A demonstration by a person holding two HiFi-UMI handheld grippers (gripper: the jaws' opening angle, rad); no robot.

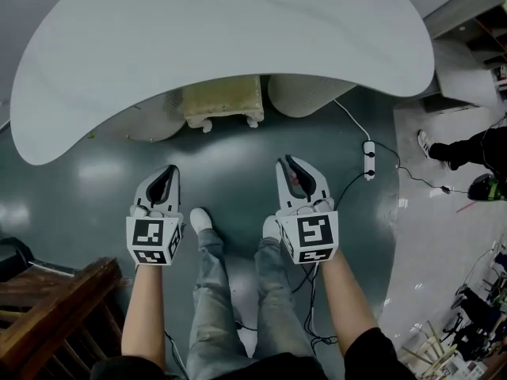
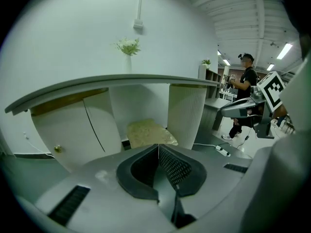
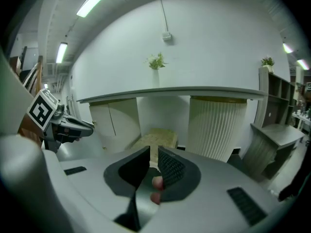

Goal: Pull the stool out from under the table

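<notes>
**A:** What do we enter first?

**B:** The dark green floor [image 1: 87, 188]. Then the large curved white table [image 1: 222, 30] across the top of the head view. Beneath it we note two pale bases, a smooth one [image 1: 154, 119] on the left and a ribbed one [image 1: 305, 95] on the right.

**A:** And where do we put the stool?

**B:** The stool [image 1: 223, 100] is tucked under the table's near edge, between the two bases. We see a yellowish cushioned seat and two light feet. Its far part is hidden by the tabletop.

**A:** The grippers?

**B:** Both are held over the floor and point toward the stool without touching it. The person's jeans and white shoes [image 1: 200, 220] are between them. On the left gripper [image 1: 169, 171] we read the pads as meeting at the tips, with nothing held. On the right gripper [image 1: 289, 163] the tips stand a narrow slit apart. The stool shows through that gap in the right gripper view, and nothing is gripped.

**A:** Anything smaller?

**B:** A white power strip [image 1: 368, 158] lies on the floor to the right of the right gripper. Its cable runs up toward the ribbed base.
</notes>
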